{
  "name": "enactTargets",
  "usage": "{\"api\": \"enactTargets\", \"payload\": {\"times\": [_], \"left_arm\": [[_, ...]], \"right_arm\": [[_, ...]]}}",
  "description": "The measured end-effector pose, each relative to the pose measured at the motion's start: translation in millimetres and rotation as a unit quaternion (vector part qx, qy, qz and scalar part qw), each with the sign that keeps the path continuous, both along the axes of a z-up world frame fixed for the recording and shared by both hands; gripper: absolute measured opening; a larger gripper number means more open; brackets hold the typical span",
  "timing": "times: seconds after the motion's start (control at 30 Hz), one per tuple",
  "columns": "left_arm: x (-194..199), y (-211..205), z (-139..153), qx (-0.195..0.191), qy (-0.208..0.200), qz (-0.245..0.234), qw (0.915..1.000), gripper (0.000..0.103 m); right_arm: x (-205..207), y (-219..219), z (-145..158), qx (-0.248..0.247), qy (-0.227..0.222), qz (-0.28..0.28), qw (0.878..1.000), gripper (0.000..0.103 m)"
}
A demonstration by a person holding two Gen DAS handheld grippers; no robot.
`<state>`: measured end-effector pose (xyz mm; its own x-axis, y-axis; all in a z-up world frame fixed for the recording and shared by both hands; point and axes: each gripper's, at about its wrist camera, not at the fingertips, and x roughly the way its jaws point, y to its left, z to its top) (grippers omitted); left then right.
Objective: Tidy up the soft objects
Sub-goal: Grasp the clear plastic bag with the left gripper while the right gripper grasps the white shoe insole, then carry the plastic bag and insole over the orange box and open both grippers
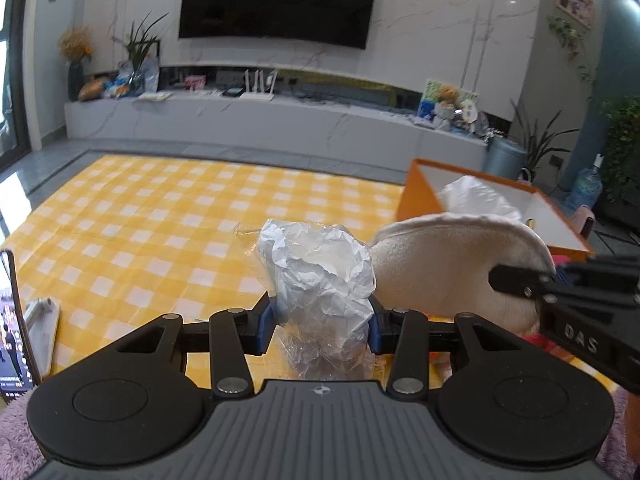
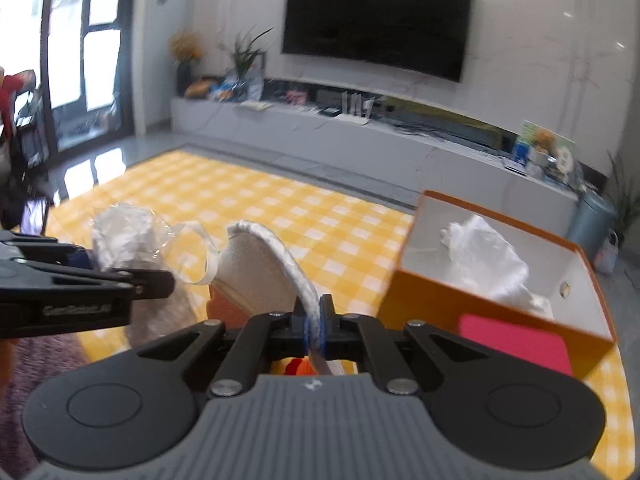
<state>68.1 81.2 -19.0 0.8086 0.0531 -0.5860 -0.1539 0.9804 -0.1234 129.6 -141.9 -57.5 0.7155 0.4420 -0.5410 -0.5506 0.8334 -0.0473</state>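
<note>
My left gripper is shut on a crumpled white bundle in clear plastic wrap, held above the yellow checked table. In the right wrist view the same bundle shows at the left. My right gripper is shut on the rim of a cream fleece piece, lifted off the table. That cream piece hangs right of the bundle in the left wrist view. An orange box with a white lining stands at the right, with crumpled white material inside.
A phone with a lit screen stands at the table's left edge beside a flat white object. A pink card leans at the box's front. Behind the table run a low TV bench and a wall TV.
</note>
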Motion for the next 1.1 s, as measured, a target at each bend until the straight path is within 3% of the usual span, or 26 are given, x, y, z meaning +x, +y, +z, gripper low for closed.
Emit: {"api": "enactTargets", "payload": {"times": [0.27, 0.5, 0.77, 1.1], "left_arm": [[0.2, -40.2, 17.4, 0.012, -0.023, -0.057, 0.9980, 0.049], [24.7, -77.6, 37.4, 0.020, -0.045, -0.110, 0.9927, 0.049], [66.1, -106.8, 48.5, 0.032, -0.066, -0.147, 0.9865, 0.049], [117.3, -122.1, 45.1, 0.027, -0.062, -0.168, 0.9835, 0.049]], "right_arm": [[-33.9, -68.8, 18.0, 0.068, 0.021, -0.077, 0.994, 0.002], [-32.2, -108.1, 46.3, 0.088, -0.006, -0.124, 0.988, 0.002], [7.0, -134.5, 65.5, 0.078, -0.029, -0.164, 0.983, 0.002], [78.6, -153.0, 75.4, 0.062, -0.033, -0.207, 0.976, 0.003]]}}
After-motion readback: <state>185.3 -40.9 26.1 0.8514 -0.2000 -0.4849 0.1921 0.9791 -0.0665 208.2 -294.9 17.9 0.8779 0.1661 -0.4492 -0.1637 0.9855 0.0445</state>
